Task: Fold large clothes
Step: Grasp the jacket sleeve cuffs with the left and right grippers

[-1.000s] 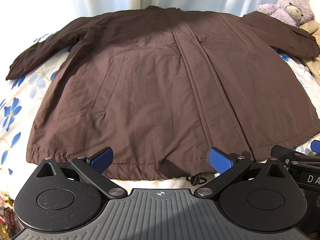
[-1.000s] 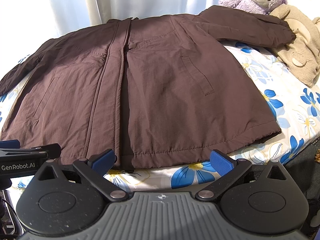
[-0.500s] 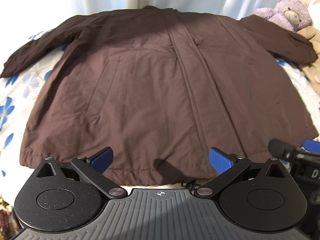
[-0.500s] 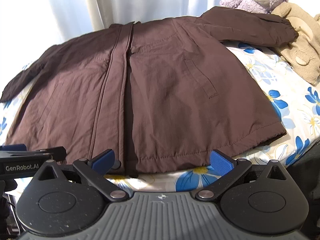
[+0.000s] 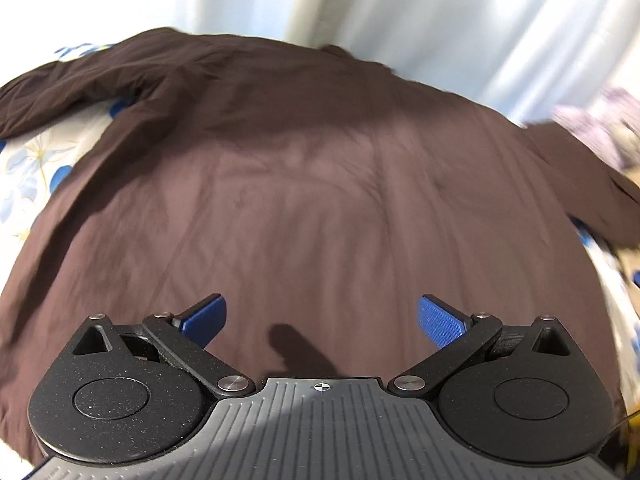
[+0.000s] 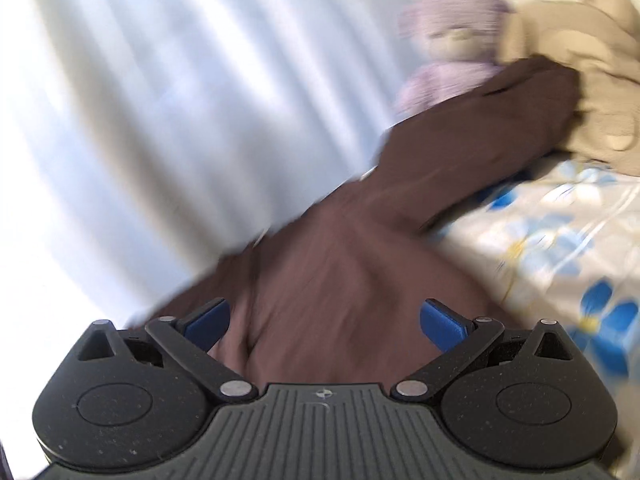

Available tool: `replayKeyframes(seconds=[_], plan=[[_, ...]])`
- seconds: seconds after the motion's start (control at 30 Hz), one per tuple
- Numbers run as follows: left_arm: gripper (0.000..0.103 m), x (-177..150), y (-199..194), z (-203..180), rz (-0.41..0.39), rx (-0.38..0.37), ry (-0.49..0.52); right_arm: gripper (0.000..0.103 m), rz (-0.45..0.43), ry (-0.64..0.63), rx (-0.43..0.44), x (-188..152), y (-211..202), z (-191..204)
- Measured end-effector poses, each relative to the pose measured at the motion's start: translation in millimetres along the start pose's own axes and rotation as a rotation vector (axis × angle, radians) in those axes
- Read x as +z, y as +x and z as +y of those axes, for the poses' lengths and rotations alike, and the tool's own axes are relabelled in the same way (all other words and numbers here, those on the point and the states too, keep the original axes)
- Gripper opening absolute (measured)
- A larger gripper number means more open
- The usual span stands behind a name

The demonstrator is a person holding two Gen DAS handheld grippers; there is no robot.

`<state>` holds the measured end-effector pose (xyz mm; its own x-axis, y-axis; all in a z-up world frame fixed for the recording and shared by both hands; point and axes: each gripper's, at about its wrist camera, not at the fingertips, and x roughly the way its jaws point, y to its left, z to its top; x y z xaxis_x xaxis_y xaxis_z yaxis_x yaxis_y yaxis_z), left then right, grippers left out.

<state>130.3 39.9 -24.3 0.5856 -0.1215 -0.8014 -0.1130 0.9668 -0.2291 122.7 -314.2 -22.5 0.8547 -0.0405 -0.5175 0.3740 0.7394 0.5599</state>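
Observation:
A large dark brown jacket [image 5: 304,184] lies spread flat on the bed, front side up, sleeves out to both sides. My left gripper [image 5: 320,318] hovers over its lower body, blue pads wide apart and holding nothing. In the blurred right wrist view, my right gripper [image 6: 324,320] is above the jacket's right side [image 6: 340,280]. It points toward the right sleeve [image 6: 480,140], whose cuff rests against the plush toys. Its jaws are closing from wide, and no cloth is pinched between the pads.
The bed sheet [image 6: 560,232] is white with blue flowers. A purple teddy bear [image 6: 448,52] and a beige plush toy [image 6: 592,72] sit at the far right by the cuff. Pale curtains [image 5: 400,20] hang behind the bed.
Both grippers moved forward from the hem over the jacket. The right one swung and rolled toward the right sleeve and plush toys; both views are now motion-blurred.

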Motion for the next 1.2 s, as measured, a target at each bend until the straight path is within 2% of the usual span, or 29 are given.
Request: replayKeyframes(seconds=[0.03, 0.1, 0.17, 0.27, 0.4, 0.47, 0.57, 0.73, 0.83, 0.97, 1.0, 1.07, 1.13, 1.2], plan=[[0.103, 6.6, 10.1, 3.8, 0.005, 0.01, -0.025, 0.085, -0.002, 0.065, -0.005, 14.9, 12.3, -18.4], [0.103, 17.4, 26.3, 11.2, 0.009, 0.018, -0.071, 0.065, -0.034, 0.19, -0.001, 43.2, 35.2, -58.2], [0.103, 27.4, 39.9, 15.4, 0.002, 0.027, -0.104, 0.058, -0.093, 0.27, -0.058, 64.5, 49.9, -90.3], [0.103, 36.9, 54.0, 16.9, 0.0, 0.055, -0.127, 0.058, -0.156, 0.365, -0.154, 92.2, 78.9, -137.3], [0.103, 43.2, 66.0, 16.3, 0.001, 0.094, -0.132, 0.058, -0.186, 0.549, -0.149, 108.2, 107.0, -187.5], [0.103, 44.2, 69.8, 17.4, 0.014, 0.104, -0.143, 0.058, -0.211, 0.582, -0.169, 114.5, 116.4, -200.7], [0.103, 45.3, 75.1, 22.0, 0.026, 0.097, -0.169, 0.049, -0.233, 0.572, -0.162, 123.0, 130.4, -208.1], [0.103, 48.9, 74.1, 34.3, 0.03, 0.05, -0.212, 0.013, -0.223, 0.52, -0.183, 138.9, 137.7, -202.4], [0.103, 50.9, 72.5, 37.6, 0.043, 0.027, -0.21, 0.009, -0.262, 0.299, -0.273, 149.4, 129.8, -155.9], [0.103, 59.2, 66.5, 37.6, 0.048, 0.009, -0.217, 0.008, -0.349, -0.233, -0.351, 140.8, 115.2, -32.0], [0.103, 63.0, 64.3, 37.6, 0.031, -0.011, -0.219, 0.009, -0.356, -0.379, -0.343, 130.0, 115.6, 2.5], [0.103, 74.0, 62.4, 35.3, -0.007, -0.056, -0.209, 0.01, -0.32, -0.637, -0.274, 97.9, 120.5, 60.6], [0.103, 87.3, 61.8, 30.8, -0.034, -0.098, -0.189, 0.012, -0.261, -0.874, -0.211, 54.1, 133.9, 106.6], [0.103, 98.4, 62.7, 26.4, -0.071, -0.161, -0.174, 0.019, -0.192, -1.113, -0.158, -3.5, 153.0, 140.1]])
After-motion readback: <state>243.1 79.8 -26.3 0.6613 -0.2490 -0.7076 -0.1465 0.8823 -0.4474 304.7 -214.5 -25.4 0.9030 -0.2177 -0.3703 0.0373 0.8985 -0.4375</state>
